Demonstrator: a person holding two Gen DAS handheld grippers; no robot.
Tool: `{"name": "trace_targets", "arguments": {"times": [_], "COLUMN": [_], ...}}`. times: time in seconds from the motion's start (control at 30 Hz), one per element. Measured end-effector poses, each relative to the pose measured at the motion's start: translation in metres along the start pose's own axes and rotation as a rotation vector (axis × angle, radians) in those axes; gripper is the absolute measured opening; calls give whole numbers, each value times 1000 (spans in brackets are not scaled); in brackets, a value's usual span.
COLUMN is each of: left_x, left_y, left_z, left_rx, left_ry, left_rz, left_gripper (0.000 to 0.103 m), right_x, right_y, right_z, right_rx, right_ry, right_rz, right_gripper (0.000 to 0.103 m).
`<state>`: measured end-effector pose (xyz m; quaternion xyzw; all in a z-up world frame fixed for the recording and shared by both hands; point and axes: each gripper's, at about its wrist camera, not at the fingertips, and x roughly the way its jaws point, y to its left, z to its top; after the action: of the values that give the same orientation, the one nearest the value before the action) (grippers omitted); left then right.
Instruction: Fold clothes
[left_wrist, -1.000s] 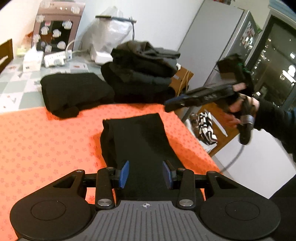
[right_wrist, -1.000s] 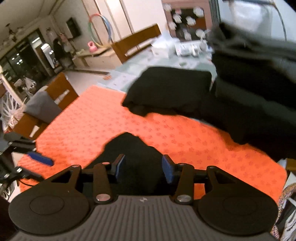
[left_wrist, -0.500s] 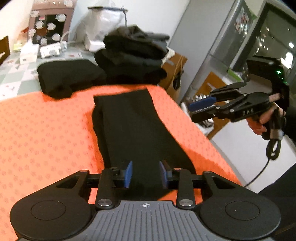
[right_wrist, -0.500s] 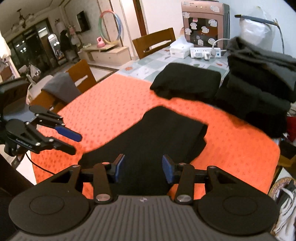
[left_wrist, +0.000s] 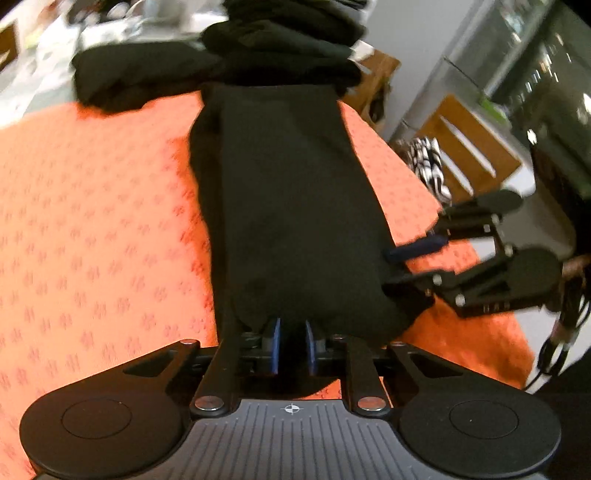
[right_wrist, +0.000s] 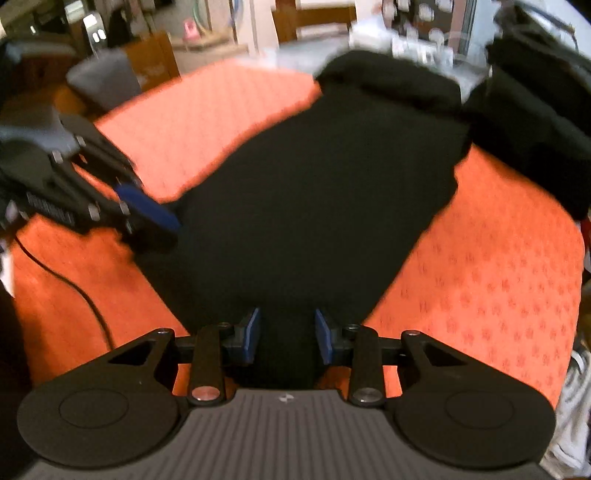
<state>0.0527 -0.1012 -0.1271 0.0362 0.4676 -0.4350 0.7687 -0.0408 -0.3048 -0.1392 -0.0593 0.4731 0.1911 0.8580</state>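
A long, folded black garment lies on the orange tablecloth. My left gripper is at its near end. Its jaws are closing, the blue pads stand narrow, and cloth is bunched between them. In the right wrist view the left gripper sits at the garment's left corner. My right gripper is low over the neighbouring corner. Its jaws are closing too, with dark cloth in a still wide gap. From the left wrist view, the right gripper straddles the garment's right edge.
A folded black piece and a tall pile of dark clothes stand at the far end of the table. A wooden chair and a striped item are past the right edge. A cable trails over the cloth.
Both grippers have dropped to the garment's near end. The right one came in from off the table's side to the garment's edge. Both pairs of jaws have narrowed, the left more.
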Motion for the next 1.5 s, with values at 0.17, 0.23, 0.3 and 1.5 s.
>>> {"name": "trace_targets", "arguments": {"times": [0.17, 0.23, 0.3, 1.5], "left_x": [-16, -20, -19, 53], "left_y": [-2, -5, -6, 55], "left_z": [11, 23, 35, 150], "left_rx": [0, 18, 33, 70], "left_ry": [-50, -71, -87, -142], "left_rz": [-39, -44, -38, -12], "left_gripper": [18, 18, 18, 22], "right_x": [-24, -34, -41, 22], "right_y": [-9, -15, -22, -112], "right_z": [15, 27, 41, 116], "right_rx": [19, 20, 15, 81], "right_ry": [-53, -89, -121, -140], "right_rz": [19, 16, 10, -6], "right_gripper": [38, 38, 38, 35]}}
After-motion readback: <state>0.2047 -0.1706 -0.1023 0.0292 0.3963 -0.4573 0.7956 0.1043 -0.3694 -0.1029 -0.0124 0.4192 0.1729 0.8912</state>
